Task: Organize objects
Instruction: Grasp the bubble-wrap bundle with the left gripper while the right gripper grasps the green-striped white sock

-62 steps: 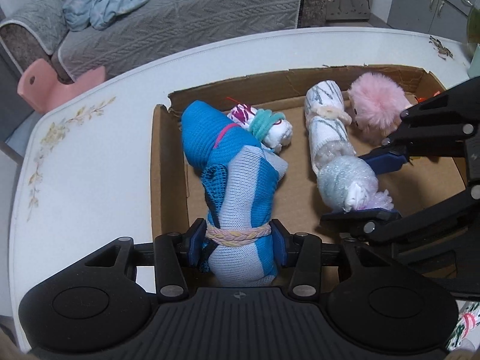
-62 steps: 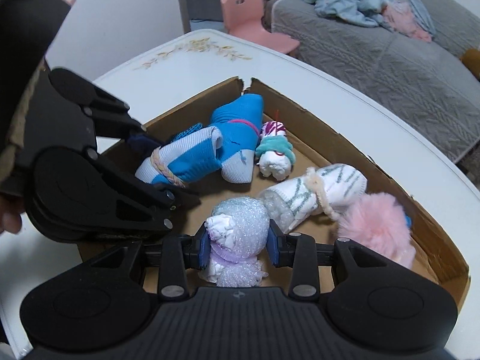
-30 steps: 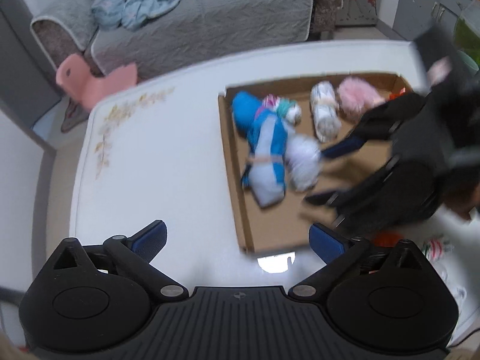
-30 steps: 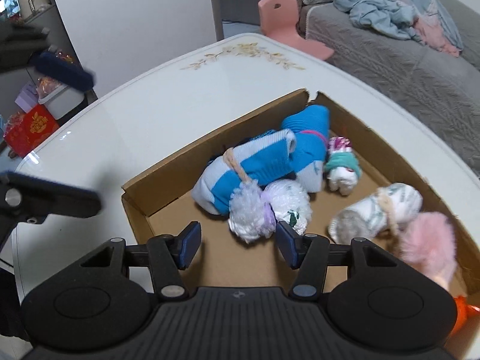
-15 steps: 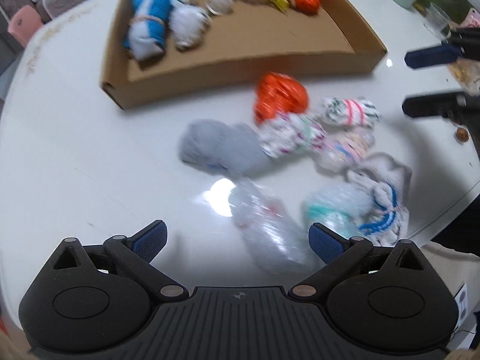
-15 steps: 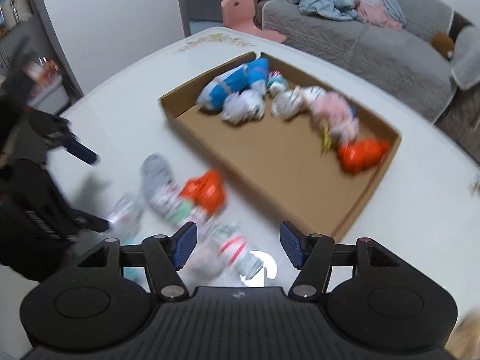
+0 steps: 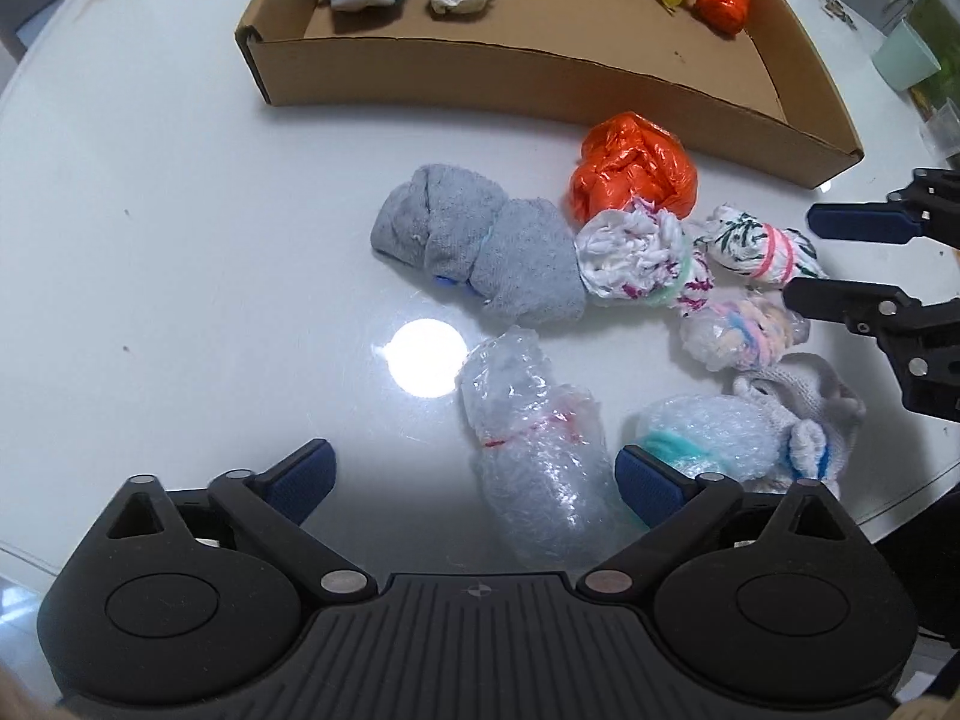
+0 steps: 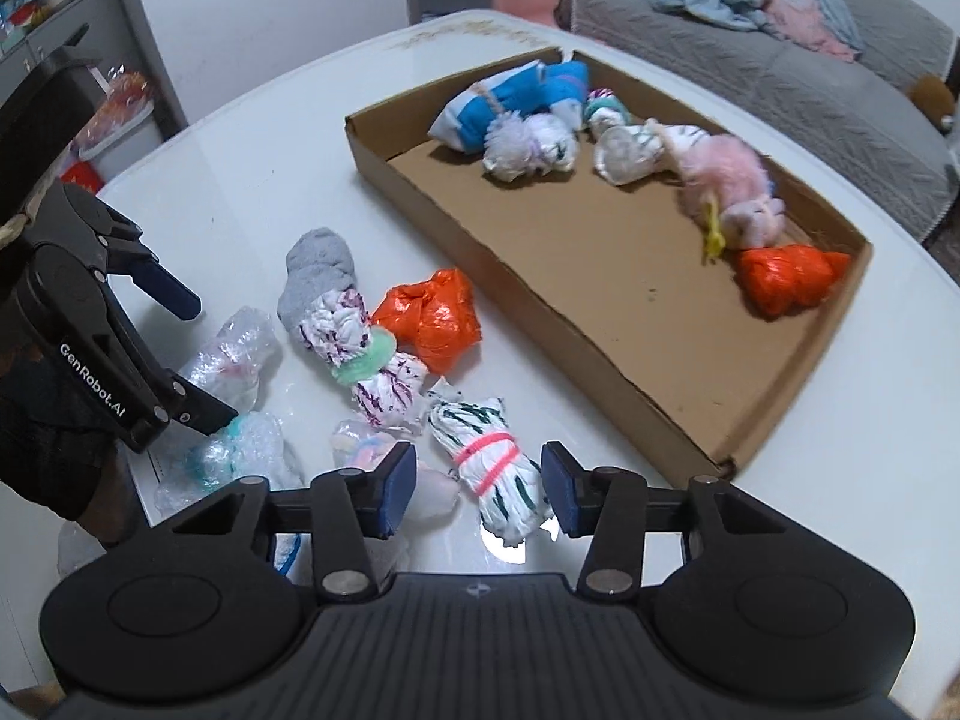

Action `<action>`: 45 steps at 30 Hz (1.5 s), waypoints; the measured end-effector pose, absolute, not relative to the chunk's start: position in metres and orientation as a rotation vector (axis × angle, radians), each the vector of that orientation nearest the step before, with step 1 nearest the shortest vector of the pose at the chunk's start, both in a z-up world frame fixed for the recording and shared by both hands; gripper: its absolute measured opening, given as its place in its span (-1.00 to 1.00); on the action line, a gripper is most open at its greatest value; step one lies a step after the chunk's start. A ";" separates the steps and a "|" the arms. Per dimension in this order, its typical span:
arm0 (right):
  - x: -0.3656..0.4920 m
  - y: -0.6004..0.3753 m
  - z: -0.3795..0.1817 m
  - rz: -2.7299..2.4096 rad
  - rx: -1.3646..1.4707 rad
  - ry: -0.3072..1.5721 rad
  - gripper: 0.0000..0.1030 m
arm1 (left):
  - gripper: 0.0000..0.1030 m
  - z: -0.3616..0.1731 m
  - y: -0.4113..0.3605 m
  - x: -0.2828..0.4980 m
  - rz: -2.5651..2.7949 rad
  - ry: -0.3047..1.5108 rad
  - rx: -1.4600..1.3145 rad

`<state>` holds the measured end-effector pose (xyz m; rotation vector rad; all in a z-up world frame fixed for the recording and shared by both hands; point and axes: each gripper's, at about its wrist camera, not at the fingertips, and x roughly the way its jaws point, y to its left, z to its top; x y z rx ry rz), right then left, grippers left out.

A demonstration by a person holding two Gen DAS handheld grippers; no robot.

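Several rolled bundles lie loose on the white table in front of a cardboard box point(image 7: 540, 78). My left gripper point(image 7: 474, 477) is open and points steeply down, its fingers on either side of a clear bubble-wrap bundle point(image 7: 534, 450) without touching it. The right wrist view shows that left gripper point(image 8: 204, 360) over the same bubble-wrap bundle point(image 8: 234, 360). My right gripper point(image 8: 478, 492) has its jaws closing around a white bundle with green stripes and a pink band point(image 8: 495, 468); gaps still show beside the pads. That striped bundle point(image 7: 759, 246) lies by the right gripper point(image 7: 852, 258).
Also loose on the table are a grey sock roll point(image 7: 474, 252), an orange bag bundle point(image 7: 636, 171), a white-and-purple bundle point(image 7: 636, 258) and more wrapped bundles. The cardboard box point(image 8: 480, 276) holds several bundles along its far wall. A green cup point(image 7: 906, 63) stands at the right.
Both grippers let go of their bundles in the box and moved back to the pile on the table. The left one dropped low over the bubble-wrap bundle; the right jaws narrowed around the striped bundle.
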<state>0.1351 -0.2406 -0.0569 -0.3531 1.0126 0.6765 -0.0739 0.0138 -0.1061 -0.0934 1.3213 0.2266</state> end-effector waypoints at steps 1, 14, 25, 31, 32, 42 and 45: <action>0.136 -0.239 -0.060 0.685 -0.351 1.022 -0.21 | 0.95 -0.107 0.013 -0.074 0.228 1.318 -0.078; 0.145 -0.238 -0.069 0.646 -0.326 1.077 -0.28 | 0.86 -0.103 0.004 -0.080 0.271 1.250 0.280; 0.151 -0.242 -0.076 0.615 -0.317 1.106 -0.28 | 0.85 -0.103 0.020 -0.087 0.244 1.260 0.152; 0.147 -0.239 -0.081 0.635 -0.334 1.140 -0.62 | 0.06 -0.094 0.019 -0.088 0.195 1.234 0.113; 0.145 -0.239 -0.080 0.638 -0.335 1.145 -0.62 | -0.25 -0.092 0.019 -0.088 0.189 1.233 0.115; 0.141 -0.258 -0.064 0.615 -0.259 1.144 -0.63 | -0.29 -0.086 0.013 -0.073 0.196 1.223 0.118; 0.137 -0.262 -0.058 0.614 -0.244 1.135 -0.63 | -0.29 -0.075 0.012 -0.074 0.198 1.204 0.150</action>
